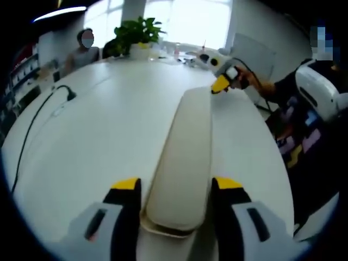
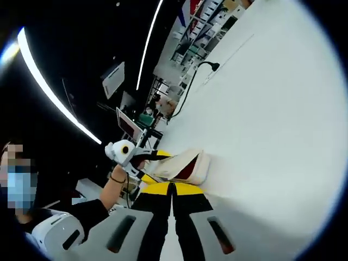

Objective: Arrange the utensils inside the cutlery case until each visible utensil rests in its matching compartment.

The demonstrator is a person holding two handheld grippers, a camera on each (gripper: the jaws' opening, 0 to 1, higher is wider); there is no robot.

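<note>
A long cream cutlery case (image 1: 185, 152) lies on the white table (image 1: 98, 136) and runs away from me in the left gripper view. My left gripper (image 1: 176, 187) has a jaw on each side of the case's near end, and both press against its sides. At the far right corner of the case is my right gripper (image 1: 221, 82), held by a hand. In the right gripper view, my right gripper (image 2: 171, 188) is shut, its yellow tips against the end of the case (image 2: 182, 163). A dark red gap shows between the case's two cream halves. No utensils are in sight.
A black cable (image 1: 32, 125) with a plug crosses the left of the table. A potted plant (image 1: 138, 35) and small items stand at the far edge, with a seated person (image 1: 84, 49) behind. Another person wearing a headset (image 1: 321, 92) stands at the right.
</note>
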